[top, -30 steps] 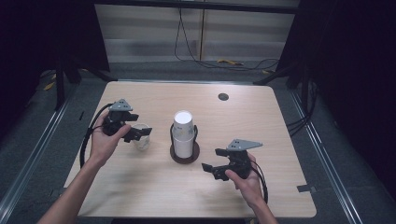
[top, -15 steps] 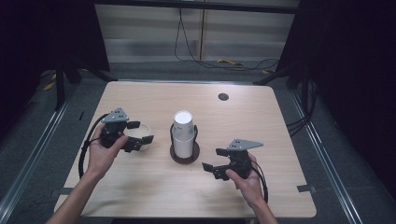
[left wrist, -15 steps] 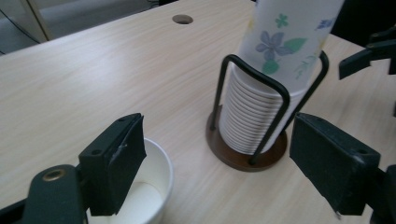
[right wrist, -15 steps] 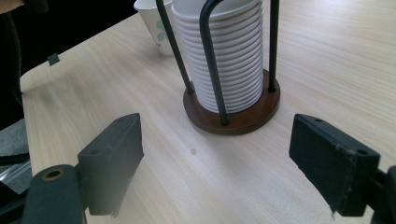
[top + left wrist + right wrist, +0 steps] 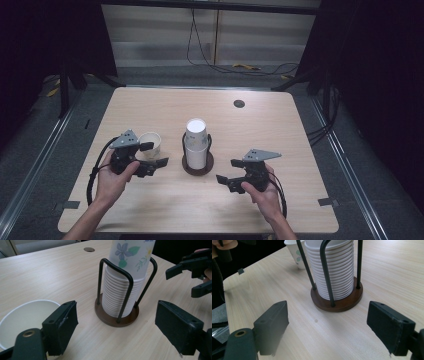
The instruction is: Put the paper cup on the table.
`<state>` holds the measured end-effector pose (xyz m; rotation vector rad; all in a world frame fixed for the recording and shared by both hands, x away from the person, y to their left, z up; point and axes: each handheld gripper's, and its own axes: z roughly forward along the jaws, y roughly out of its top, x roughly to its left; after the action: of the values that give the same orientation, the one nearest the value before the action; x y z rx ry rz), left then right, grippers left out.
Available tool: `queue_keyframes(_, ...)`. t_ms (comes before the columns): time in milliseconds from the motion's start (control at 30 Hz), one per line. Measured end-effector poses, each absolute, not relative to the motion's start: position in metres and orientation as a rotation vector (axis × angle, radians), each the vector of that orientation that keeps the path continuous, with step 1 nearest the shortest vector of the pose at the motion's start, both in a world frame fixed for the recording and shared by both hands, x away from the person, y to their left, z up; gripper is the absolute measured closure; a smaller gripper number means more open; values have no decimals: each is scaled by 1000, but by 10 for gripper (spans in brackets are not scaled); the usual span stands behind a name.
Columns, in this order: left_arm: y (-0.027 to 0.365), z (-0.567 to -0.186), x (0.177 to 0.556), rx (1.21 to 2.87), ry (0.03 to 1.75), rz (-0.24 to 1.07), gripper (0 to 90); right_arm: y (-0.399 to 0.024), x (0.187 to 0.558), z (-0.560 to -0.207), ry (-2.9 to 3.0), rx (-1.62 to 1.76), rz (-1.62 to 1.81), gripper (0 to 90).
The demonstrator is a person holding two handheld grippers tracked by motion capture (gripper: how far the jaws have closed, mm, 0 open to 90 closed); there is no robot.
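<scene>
A single white paper cup with a flower print stands upright on the table, left of centre. My left gripper is open just on the near side of it, jaws pointing right. In the left gripper view the cup sits beside and behind the left jaw, not between the jaws of the gripper. A tall stack of paper cups stands in a black wire holder on a round brown base. My right gripper is open to the right of the stack, pointing at it, and holds nothing.
The wooden table has a small dark round cap near its far edge. In the right gripper view the holder's base is a short way ahead of the jaws, with the single cup beyond it. Cables trail from both grippers.
My left gripper has drawn back toward the near edge of the table, and the single cup now stands free beside its far jaw. The right gripper has stayed still.
</scene>
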<state>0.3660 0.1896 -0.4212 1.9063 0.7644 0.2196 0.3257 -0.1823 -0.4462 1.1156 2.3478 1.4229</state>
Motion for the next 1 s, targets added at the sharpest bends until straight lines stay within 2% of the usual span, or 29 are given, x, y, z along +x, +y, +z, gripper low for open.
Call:
queue_keyframes(67, 189, -426, 361, 1873, 775, 214, 182, -183, 325, -446, 2343, 1119, 1427, 171)
queue_keyframes(433, 189, -444, 346, 1910, 755, 224, 182, -182, 327, -446, 2337, 1123, 1429, 171)
queue_keyframes(833, 182, -462, 332, 1903, 753, 176, 180, -181, 324, -449, 2326, 1137, 1419, 172)
queue_keyframes(933, 182, -466, 329, 1924, 797, 167, 180, -178, 324, -451, 2330, 1130, 1411, 171)
queue_keyframes(1000, 181, -469, 329, 1924, 796, 127, 181, -177, 324, -452, 2334, 1131, 1421, 171)
